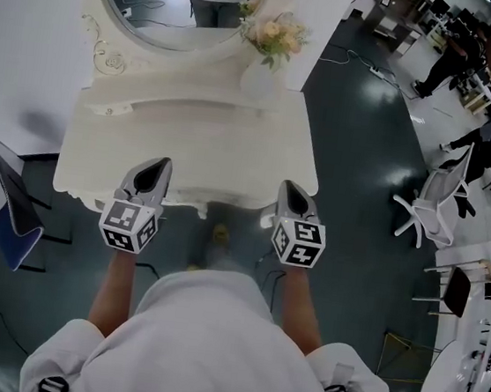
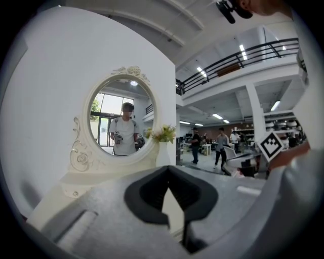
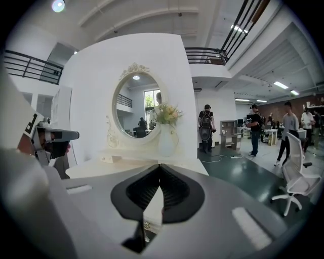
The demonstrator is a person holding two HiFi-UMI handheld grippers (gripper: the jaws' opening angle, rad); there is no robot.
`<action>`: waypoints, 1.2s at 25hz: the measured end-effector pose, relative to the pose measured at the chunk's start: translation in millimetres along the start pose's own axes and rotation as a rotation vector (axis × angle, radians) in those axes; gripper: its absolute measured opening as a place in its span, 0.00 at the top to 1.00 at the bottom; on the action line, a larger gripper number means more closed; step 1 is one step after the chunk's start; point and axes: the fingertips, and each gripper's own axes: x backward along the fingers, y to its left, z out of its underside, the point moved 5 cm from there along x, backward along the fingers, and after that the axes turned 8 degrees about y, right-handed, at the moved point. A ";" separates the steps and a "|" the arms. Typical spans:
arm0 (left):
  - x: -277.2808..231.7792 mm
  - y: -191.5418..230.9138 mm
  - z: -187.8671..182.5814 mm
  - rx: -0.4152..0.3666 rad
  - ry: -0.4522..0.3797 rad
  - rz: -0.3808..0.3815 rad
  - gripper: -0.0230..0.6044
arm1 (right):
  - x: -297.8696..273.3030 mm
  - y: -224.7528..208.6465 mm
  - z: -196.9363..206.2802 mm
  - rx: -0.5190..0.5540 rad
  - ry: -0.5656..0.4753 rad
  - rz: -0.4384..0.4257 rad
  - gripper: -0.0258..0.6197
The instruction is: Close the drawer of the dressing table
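Drawer lies crosswise under the front edge of the worktop, seemingly already pushed flush, just ahead of and between my left claw and right claw, both pinched shut on nothing and about equally near it.

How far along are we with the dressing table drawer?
Looks done: no drawer juts past the front edge of the dressing table, though the drawer face is hidden. In hand: nothing; left gripper and right gripper are shut and empty near that edge. Left: probably just confirming.
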 end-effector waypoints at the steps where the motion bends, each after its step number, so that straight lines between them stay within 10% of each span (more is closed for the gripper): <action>1: 2.5 -0.2 -0.8 0.000 -0.003 -0.002 0.97 | 2.6 0.4 0.1 -0.001 -0.001 0.002 0.96; 30: 21.2 13.8 -9.2 0.032 -0.058 -0.046 0.97 | 24.3 2.5 -12.3 0.051 -0.051 0.047 0.96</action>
